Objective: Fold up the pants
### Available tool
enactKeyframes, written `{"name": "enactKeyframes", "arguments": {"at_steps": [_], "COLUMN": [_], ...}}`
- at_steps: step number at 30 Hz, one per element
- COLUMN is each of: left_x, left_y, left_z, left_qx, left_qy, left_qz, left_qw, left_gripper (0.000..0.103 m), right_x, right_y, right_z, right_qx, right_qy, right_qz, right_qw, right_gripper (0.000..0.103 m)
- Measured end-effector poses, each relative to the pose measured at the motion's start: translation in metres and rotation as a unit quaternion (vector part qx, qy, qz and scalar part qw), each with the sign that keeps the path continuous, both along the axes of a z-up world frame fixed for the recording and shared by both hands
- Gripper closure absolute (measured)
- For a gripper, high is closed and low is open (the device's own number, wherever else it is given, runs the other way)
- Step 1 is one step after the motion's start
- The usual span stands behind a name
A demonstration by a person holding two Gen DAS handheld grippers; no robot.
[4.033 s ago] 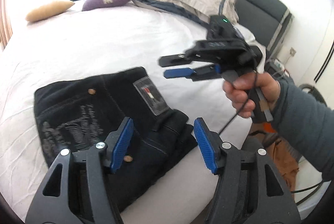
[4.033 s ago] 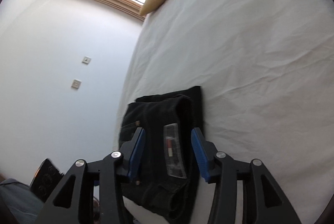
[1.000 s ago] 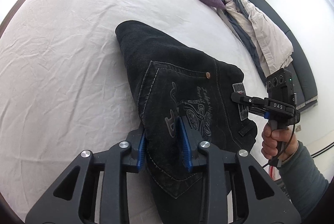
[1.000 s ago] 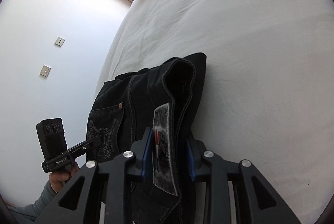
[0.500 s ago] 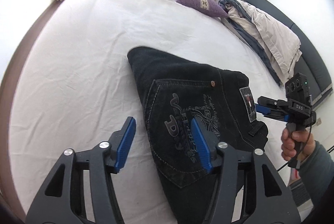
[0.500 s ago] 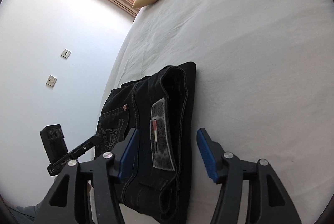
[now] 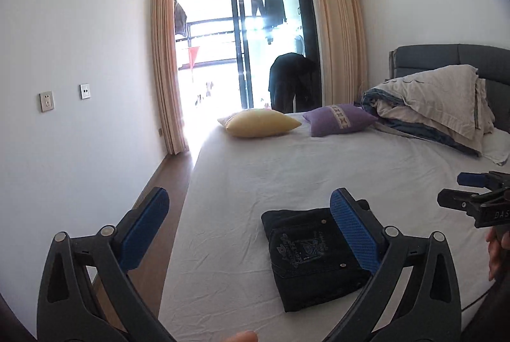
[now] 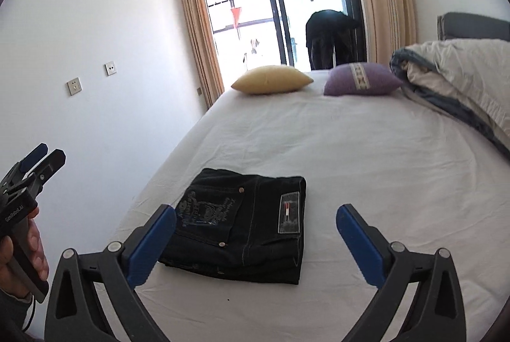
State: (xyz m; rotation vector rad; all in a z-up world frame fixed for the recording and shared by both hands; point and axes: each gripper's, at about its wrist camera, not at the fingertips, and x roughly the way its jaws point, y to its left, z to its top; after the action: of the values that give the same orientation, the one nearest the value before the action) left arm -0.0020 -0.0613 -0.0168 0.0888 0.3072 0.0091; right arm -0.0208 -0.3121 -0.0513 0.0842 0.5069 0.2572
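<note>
The black jeans (image 8: 245, 224) lie folded into a compact rectangle on the white bed (image 8: 366, 157), back pocket and waist label facing up. They also show in the left wrist view (image 7: 312, 252), partly behind a blue pad. My left gripper (image 7: 251, 233) is wide open and empty, held back above the bed's near left edge. My right gripper (image 8: 256, 246) is wide open and empty, held above and behind the jeans. Each gripper shows in the other's view, the right one (image 7: 468, 195) and the left one (image 8: 32, 163), both raised clear of the jeans.
A yellow pillow (image 8: 271, 80) and a purple pillow (image 8: 360, 78) lie at the far end of the bed. A bundled duvet (image 8: 462, 80) sits far right by the dark headboard (image 7: 446, 58). A white wall (image 8: 95, 70) and wooden floor (image 7: 172, 179) run along the left.
Both grippers let go of the jeans, opened wide and pulled back and up. The jeans now lie flat and folded on the bed.
</note>
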Motion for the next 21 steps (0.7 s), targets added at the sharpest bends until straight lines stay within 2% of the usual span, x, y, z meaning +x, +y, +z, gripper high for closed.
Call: {"name": "enactKeyframes", "arguments": {"at_steps": [3,5,11,14,21], "left_x": [-0.016,-0.028,-0.051,-0.052,-0.036], "left_y": [-0.013,-0.014,-0.020,-0.020,-0.016], "left_z": [0.015,0.020,0.026,0.023,0.011], "left_qx": [0.023,0.021,-0.005,-0.025,-0.033], "left_qy": [0.066,0.088,0.133,0.158,0.179], "left_qz": [0.019,0.024,0.035,0.034,0.035], "left_qw": [0.9974,0.9956,0.9904,0.9866,0.9827], "left_gripper": [0.000,0.000,0.000,0.000,0.000], "right_x": [-0.035,-0.051,-0.069,-0.074,-0.074], "right_y": [0.014,0.018,0.030,0.035,0.046], "right_z": [0.034,0.051,0.068,0.067,0.053], "right_qx": [-0.025,-0.027,-0.035,-0.038,-0.034], "right_qy": [-0.055,-0.066,-0.023,-0.004,0.037], "right_qz": [-0.016,-0.019,-0.051,-0.067,-0.061], "right_qw": [0.998,0.997,0.998,0.997,0.997], "right_gripper": [0.000,0.000,0.000,0.000,0.000]}}
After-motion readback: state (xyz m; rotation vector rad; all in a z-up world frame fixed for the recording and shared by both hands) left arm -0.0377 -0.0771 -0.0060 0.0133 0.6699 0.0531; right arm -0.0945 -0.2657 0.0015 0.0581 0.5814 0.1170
